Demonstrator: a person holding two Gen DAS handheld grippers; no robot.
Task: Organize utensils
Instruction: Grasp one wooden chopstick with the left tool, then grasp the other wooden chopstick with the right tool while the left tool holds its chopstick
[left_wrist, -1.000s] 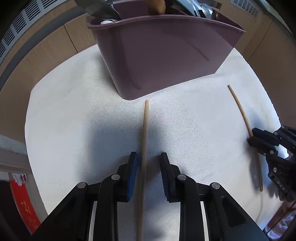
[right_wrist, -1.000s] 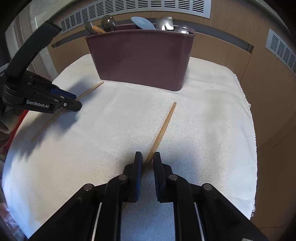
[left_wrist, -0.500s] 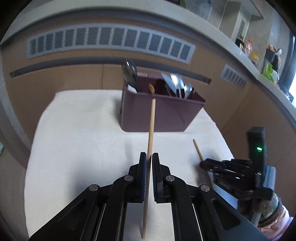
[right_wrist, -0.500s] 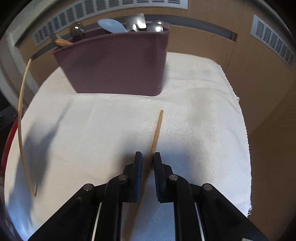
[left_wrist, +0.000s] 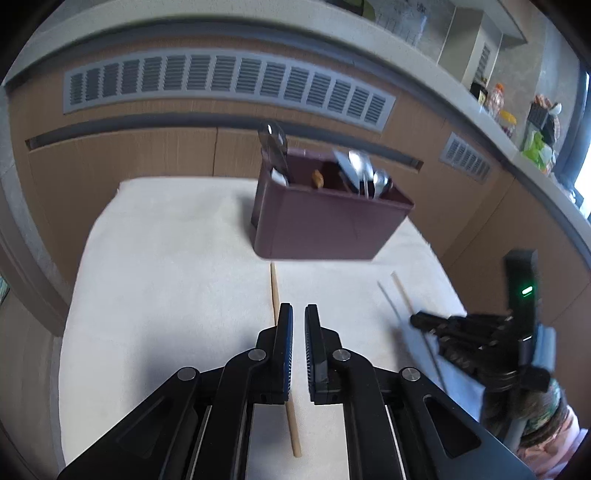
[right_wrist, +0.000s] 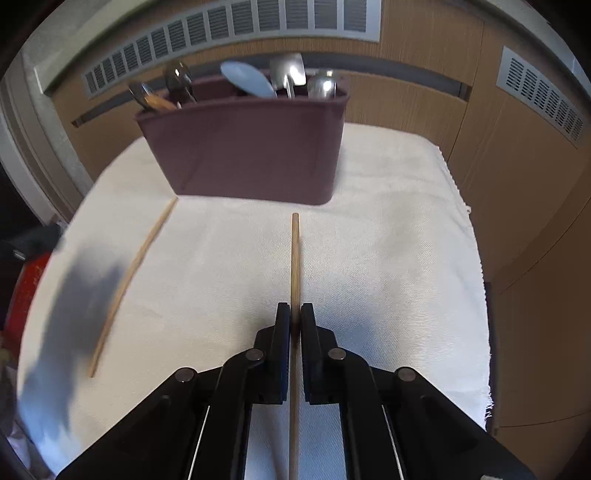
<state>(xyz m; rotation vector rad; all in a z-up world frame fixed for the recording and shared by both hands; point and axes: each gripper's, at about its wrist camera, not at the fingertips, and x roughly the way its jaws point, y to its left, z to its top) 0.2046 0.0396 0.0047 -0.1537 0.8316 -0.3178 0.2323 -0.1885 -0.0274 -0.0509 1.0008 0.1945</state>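
Observation:
Two wooden chopsticks are in play. One chopstick (left_wrist: 274, 291) lies flat on the white cloth (left_wrist: 166, 277); it runs under my left gripper (left_wrist: 298, 310), just left of the jaws. That gripper is shut with nothing between its pads. The same chopstick (right_wrist: 140, 258) shows at the left of the right wrist view. My right gripper (right_wrist: 291, 310) is shut on the other chopstick (right_wrist: 294, 254), which points straight ahead at the purple-brown utensil caddy (right_wrist: 251, 147). The left wrist view shows the right gripper (left_wrist: 417, 319) at the right, its chopstick (left_wrist: 402, 291) blurred. The caddy (left_wrist: 325, 229) holds spoons and other utensils.
The cloth (right_wrist: 406, 221) ends in a frayed edge on the right. Wooden panels with vent grilles (left_wrist: 221, 85) stand close behind the caddy. A red object (right_wrist: 26, 288) sits beyond the cloth's left edge. A patterned sleeve (left_wrist: 546, 413) is behind the right gripper.
Half a second ago my left gripper held its chopstick raised; now that chopstick lies on the cloth outside the shut jaws. The right jaws have shut on their chopstick and lifted it slightly.

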